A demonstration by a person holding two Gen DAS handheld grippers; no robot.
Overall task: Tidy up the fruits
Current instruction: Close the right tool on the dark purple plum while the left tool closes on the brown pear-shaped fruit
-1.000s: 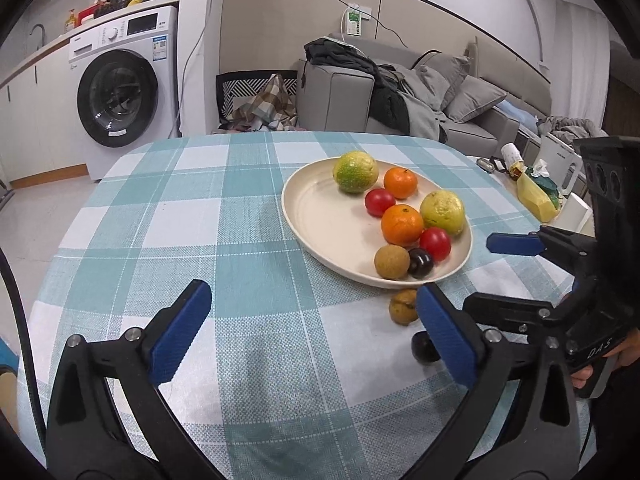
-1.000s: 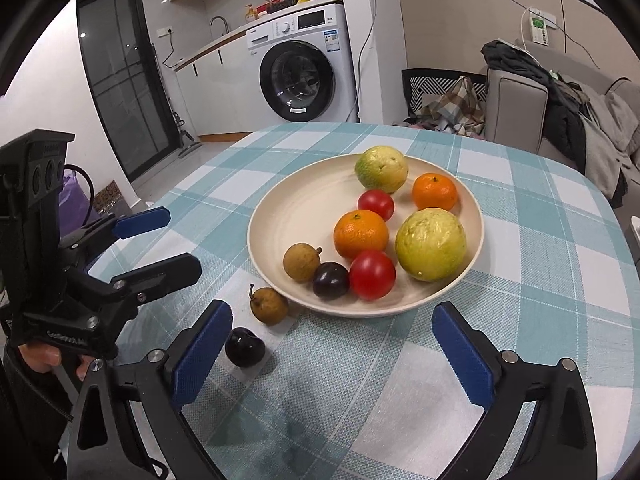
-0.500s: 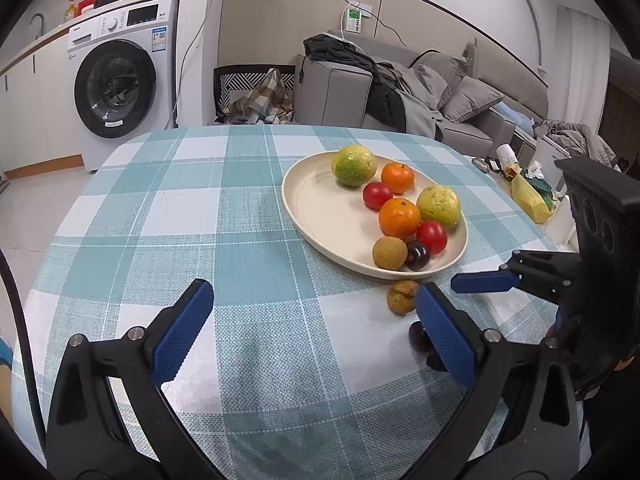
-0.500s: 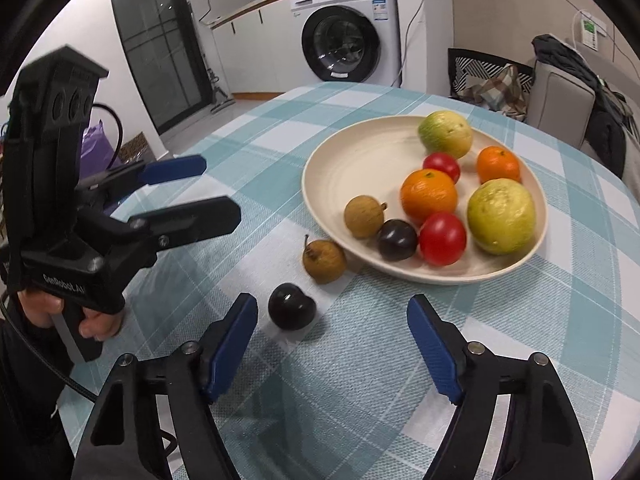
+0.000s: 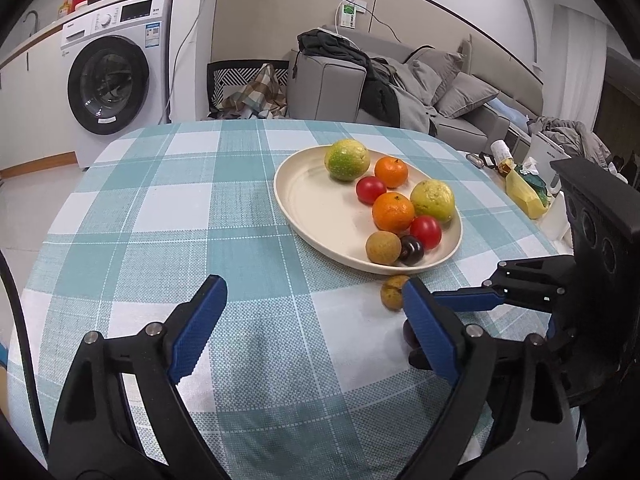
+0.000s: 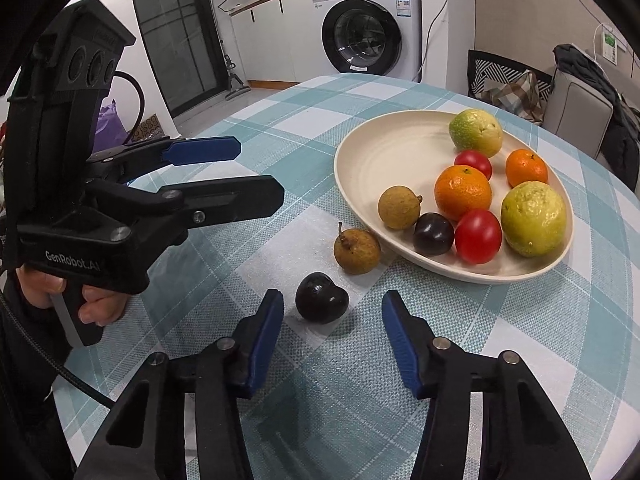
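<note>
The right gripper (image 6: 333,322) hangs low over the table (image 6: 540,340), pointing steeply down, its jaws partly open and just been closing in. A dark plum (image 6: 321,298) lies on the checked cloth between and just ahead of the blue pads (image 6: 267,330); a gap shows on each side, so nothing is held yet. Just beyond the plum sits a brown longan (image 6: 357,251) with a short stem, on the cloth and close against the rim of the cream plate (image 6: 376,160).

On the plate lie another longan (image 6: 399,207), a second dark plum (image 6: 433,233), two red tomatoes (image 6: 478,236), two oranges (image 6: 463,192) and two yellow-green guavas (image 6: 533,218), grouped toward the near and right side.

The left gripper (image 5: 314,312) hovers over bare cloth with its jaws wide, though they have just narrowed a little, and it holds nothing. A hand (image 6: 66,300) grips its handle. From its camera the loose plum is mostly hidden behind its right finger.

Behind the table stand a washing machine (image 6: 368,28) and a grey sofa (image 5: 400,84) with clothes on it.
</note>
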